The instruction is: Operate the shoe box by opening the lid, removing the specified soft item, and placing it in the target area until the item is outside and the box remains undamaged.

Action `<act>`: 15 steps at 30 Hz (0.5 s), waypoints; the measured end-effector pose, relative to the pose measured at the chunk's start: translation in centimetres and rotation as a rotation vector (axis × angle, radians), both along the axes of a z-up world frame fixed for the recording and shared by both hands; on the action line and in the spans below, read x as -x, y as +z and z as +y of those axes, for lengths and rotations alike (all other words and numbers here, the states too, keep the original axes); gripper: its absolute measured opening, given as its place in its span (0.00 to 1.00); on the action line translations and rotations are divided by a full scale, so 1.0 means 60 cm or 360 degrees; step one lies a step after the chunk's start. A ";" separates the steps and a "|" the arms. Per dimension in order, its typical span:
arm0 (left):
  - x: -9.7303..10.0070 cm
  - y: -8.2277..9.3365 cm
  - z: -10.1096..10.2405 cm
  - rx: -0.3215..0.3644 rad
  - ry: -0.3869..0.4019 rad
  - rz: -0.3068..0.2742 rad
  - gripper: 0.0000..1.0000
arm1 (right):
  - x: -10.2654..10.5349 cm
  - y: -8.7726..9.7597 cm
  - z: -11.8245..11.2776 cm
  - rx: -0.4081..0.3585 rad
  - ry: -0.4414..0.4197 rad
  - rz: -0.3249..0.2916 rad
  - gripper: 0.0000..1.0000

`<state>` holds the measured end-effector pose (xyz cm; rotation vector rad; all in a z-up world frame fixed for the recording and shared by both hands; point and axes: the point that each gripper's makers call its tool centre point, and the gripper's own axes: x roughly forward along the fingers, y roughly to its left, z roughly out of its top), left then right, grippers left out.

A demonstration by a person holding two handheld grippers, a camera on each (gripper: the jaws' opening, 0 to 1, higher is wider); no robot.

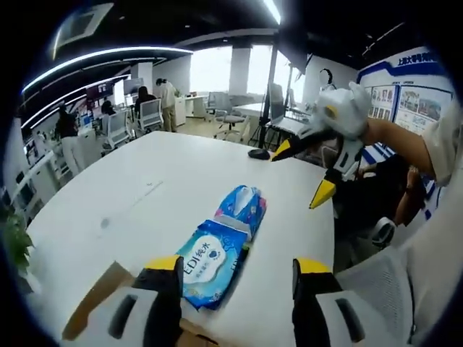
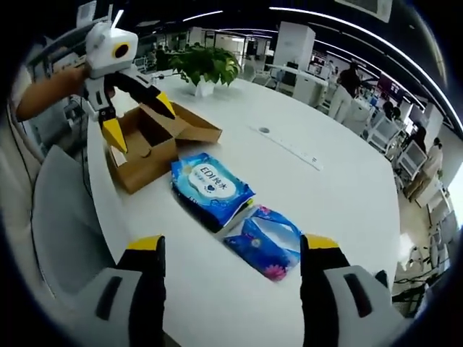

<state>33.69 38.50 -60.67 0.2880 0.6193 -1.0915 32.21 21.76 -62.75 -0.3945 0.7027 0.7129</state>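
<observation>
The brown cardboard shoe box stands open near the table's edge, and a corner of it shows beside my left jaw. Two soft packs lie on the white table outside the box. One is a blue wet-wipes pack, the other a smaller blue floral pack. My left gripper hovers open over the box's near side, holding nothing. Above the table beyond the packs, my right gripper hangs open and empty.
A potted plant stands on the table behind the box. A thin strip lies flat further along the white table. Office chairs and several people are in the room beyond. A person's sleeve is at the right.
</observation>
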 end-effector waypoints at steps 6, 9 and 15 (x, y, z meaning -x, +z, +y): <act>0.010 0.014 0.048 -0.0006 0.0049 -0.0065 0.69 | 0.019 0.013 0.017 -0.0014 0.0000 -0.0008 0.79; 0.015 0.023 0.080 0.0019 0.0100 -0.0073 0.72 | 0.030 0.019 0.028 -0.0026 0.0011 -0.0001 0.82; 0.026 0.032 0.129 0.0037 0.0181 -0.0086 0.80 | 0.046 0.025 0.054 -0.0040 0.0028 0.0009 0.88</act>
